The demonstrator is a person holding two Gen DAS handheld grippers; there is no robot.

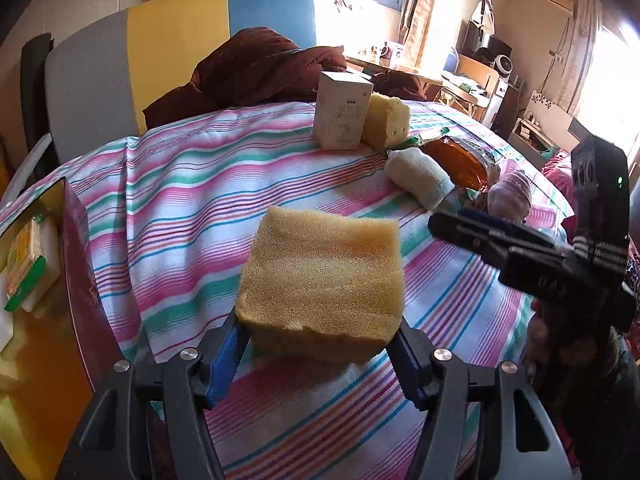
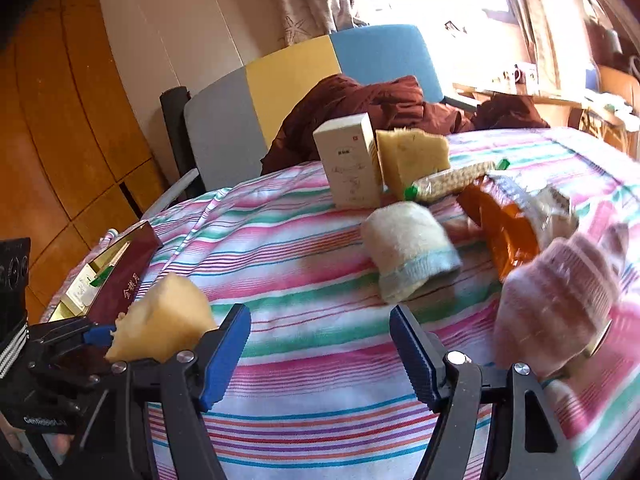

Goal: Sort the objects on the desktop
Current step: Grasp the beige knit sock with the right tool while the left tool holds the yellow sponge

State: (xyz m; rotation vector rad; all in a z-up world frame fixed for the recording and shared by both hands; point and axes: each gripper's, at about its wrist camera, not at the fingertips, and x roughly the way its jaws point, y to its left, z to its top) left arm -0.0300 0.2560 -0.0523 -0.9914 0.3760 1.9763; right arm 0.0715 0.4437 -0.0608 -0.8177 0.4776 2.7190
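Striped cloth (image 1: 180,184) under all items. Sponge block (image 1: 320,280) nearest, between left gripper (image 1: 320,344) fingers, raised above cloth. Open box (image 1: 76,240) at left edge, packets inside. Upright carton (image 1: 342,114) far centre; second sponge (image 1: 390,120) touching its right side. Rolled sock (image 1: 418,178) before these, snack bag (image 1: 460,160) to its right. Right gripper (image 2: 320,344) empty, above cloth, right of left gripper.

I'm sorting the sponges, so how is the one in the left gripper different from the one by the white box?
The held sponge is clamped between the left gripper fingers, off the striped cloth; the far sponge rests on the cloth, right beside the white box. The held one shows smooth, even faces; the far one has a ragged, torn top. Both are yellow foam blocks.
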